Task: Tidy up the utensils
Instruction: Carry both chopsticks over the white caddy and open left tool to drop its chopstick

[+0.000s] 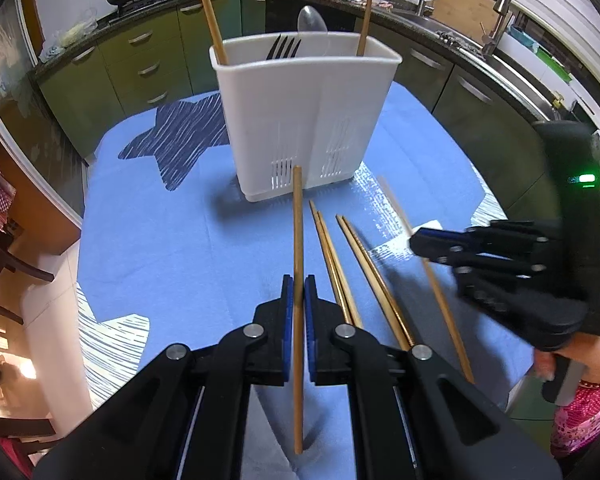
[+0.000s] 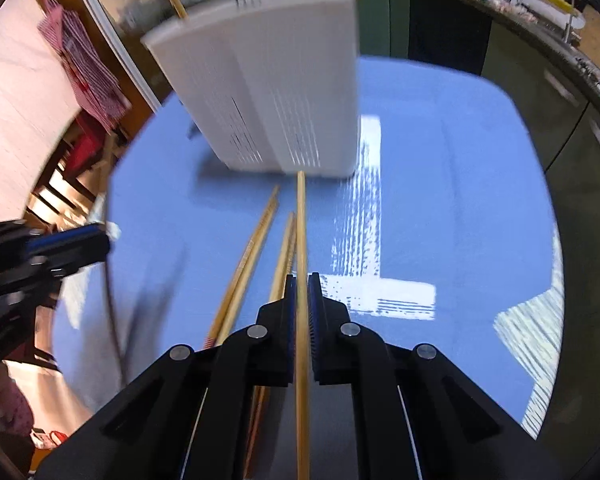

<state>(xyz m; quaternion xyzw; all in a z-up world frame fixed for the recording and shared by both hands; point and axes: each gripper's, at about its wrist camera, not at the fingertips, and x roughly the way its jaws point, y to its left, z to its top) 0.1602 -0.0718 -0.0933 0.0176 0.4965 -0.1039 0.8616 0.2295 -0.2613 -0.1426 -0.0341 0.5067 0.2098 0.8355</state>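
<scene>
You have open blue tablecloth (image 1: 172,248) to the left of the tall white plastic utensil caddy (image 1: 304,120), which blocks the far middle. Four loose bamboo chopsticks (image 1: 352,272) lie just before it. Your black right gripper (image 1: 420,242) crowds the right side.

Chopstick (image 2: 301,240) in right claw (image 2: 301,280), apparently lifted
</scene>
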